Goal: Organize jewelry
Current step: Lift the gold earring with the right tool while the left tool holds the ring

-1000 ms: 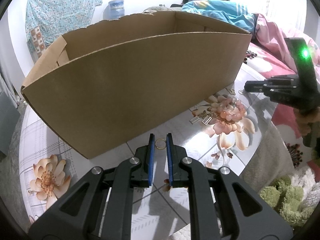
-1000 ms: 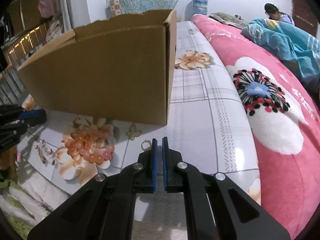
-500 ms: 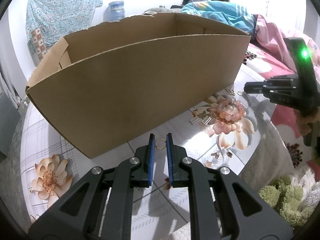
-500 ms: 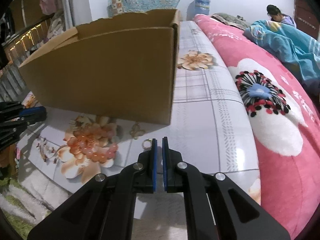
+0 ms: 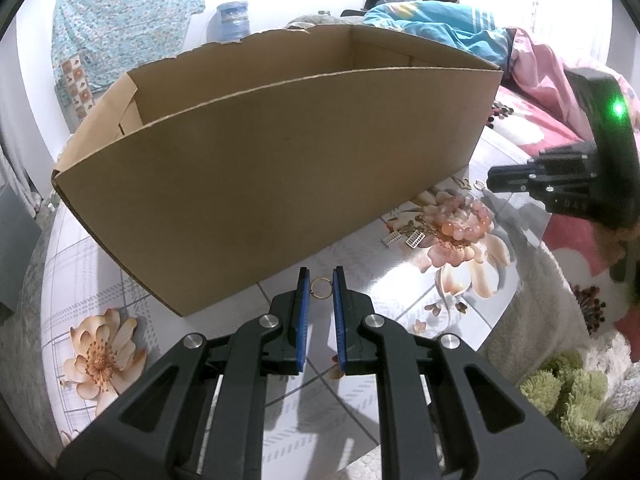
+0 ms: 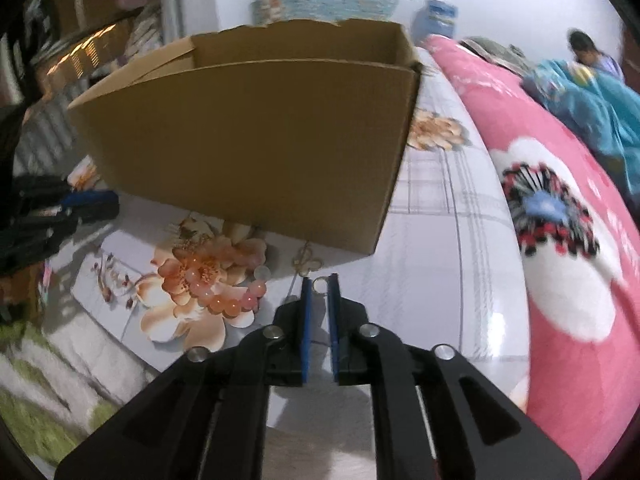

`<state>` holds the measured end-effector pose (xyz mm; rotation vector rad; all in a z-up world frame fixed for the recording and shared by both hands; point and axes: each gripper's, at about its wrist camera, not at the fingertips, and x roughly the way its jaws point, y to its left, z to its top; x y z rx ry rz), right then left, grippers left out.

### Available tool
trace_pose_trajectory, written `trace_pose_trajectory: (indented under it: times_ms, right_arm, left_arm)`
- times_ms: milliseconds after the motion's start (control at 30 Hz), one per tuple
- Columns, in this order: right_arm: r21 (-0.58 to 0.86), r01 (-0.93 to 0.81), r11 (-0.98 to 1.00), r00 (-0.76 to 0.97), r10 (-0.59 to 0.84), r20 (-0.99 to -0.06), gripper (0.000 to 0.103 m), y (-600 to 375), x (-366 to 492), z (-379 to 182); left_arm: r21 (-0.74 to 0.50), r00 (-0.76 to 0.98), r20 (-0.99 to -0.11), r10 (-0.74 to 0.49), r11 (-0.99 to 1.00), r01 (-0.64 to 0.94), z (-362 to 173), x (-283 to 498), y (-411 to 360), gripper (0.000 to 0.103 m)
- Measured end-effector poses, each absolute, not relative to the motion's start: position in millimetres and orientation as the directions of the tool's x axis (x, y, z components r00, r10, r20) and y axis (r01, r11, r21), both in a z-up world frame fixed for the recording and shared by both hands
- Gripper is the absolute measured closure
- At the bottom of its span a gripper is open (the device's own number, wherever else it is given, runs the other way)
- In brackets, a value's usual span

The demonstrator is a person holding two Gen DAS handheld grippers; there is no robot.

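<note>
Blue-padded left tongs [image 5: 320, 276] pinch a thin gold ring [image 5: 321, 289] before the corrugated cardboard box [image 5: 280, 168]. Right tongs [image 6: 320, 286], jaws just opened slightly, flank a silvery ring [image 6: 320, 285]; we cannot confirm contact through the blur. Glossy pink beads [image 6: 236, 300] lie left.

Bright, sharp left view; right view dim and motion-blurred; fisheye bending with dark corners throughout.

My right tongs [image 6: 319, 285] have just been opening from fully closed: their blue pads now stand slightly apart around a small gold ring [image 6: 320, 285], which earlier lay just left of the closed tips. The right wrist view has rolled and blurred.
</note>
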<state>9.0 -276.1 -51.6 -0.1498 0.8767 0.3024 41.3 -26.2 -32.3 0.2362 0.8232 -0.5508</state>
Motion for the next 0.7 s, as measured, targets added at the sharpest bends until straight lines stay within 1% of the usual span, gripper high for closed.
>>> trace_pose_trajectory:
  times_ms: [33,100,267,367,467,533,700]
  right_arm:
    - [-0.023,-0.352,0.936,0.598,0.206,-0.775,0.081,-275.1,10.6,-50.8]
    - [-0.035,-0.407,0.913,0.578,0.227,-0.784,0.074,-275.1,15.9,-51.0]
    - [-0.034,-0.515,0.857,0.509,0.274,-0.816,0.074,-279.5,29.6,-54.6]
    - [0.013,-0.559,0.829,0.460,0.322,-0.828,0.074,-286.0,39.6,-54.7]
    - [0.015,-0.591,0.807,0.438,0.337,-0.833,0.080,-287.8,44.4,-54.5]
    - [0.034,-0.619,0.785,0.409,0.358,-0.840,0.090,-287.0,46.8,-53.6]
    - [0.035,-0.627,0.778,0.403,0.362,-0.841,0.091,-289.2,49.5,-51.6]
  left_arm:
    - [-0.009,0.550,-0.748,-0.371,0.834,0.551,-32.3,41.8,-26.2,0.093]
    - [-0.007,0.550,-0.748,-0.371,0.834,0.552,-32.6,41.4,-27.4,0.093]
    - [-0.003,0.549,-0.751,-0.367,0.833,0.553,-33.0,41.1,-29.6,0.093]
    - [0.002,0.547,-0.754,-0.364,0.832,0.555,-33.1,41.5,-31.6,0.093]
    - [0.006,0.547,-0.754,-0.364,0.829,0.559,-33.0,41.7,-33.0,0.094]
    - [0.005,0.545,-0.756,-0.363,0.828,0.560,-33.3,42.7,-34.2,0.095]
    - [0.005,0.543,-0.757,-0.364,0.828,0.561,-33.8,43.5,-35.8,0.095]
